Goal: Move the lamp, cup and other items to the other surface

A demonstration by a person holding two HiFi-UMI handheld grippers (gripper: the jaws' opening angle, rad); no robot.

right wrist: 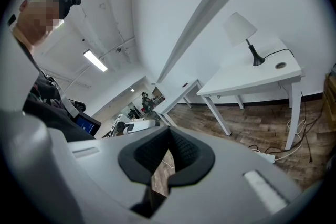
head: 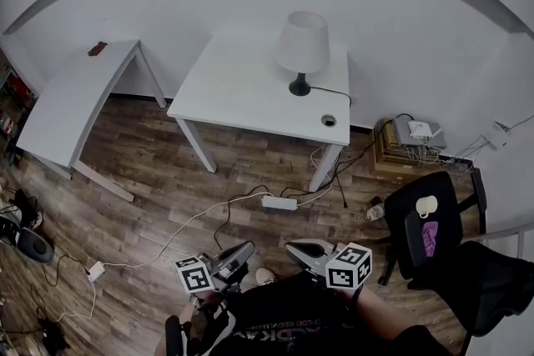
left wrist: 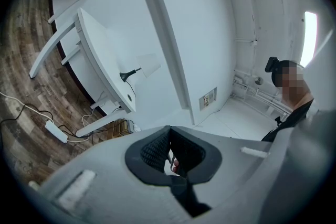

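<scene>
A white-shaded lamp (head: pixel 301 46) on a black foot stands at the back right of the middle white desk (head: pixel 242 92). It also shows in the left gripper view, lamp (left wrist: pixel 139 71), and in the right gripper view, lamp (right wrist: pixel 242 34). A white cup (head: pixel 426 205) and a purple item (head: pixel 429 233) lie on the black chair (head: pixel 417 250) at the right. Low and close to my body, my left gripper (head: pixel 248 247) and right gripper (head: pixel 293 246) are far from the desk. Both are shut with nothing held, left gripper (left wrist: pixel 169 131), right gripper (right wrist: pixel 169 131).
A second white desk (head: pixel 67 104) stands at the left with a small dark red thing (head: pixel 97 48) on its far end. A power strip (head: pixel 279 203) and cables lie on the wood floor before the middle desk. A stack with a white box (head: pixel 409 139) sits by the wall.
</scene>
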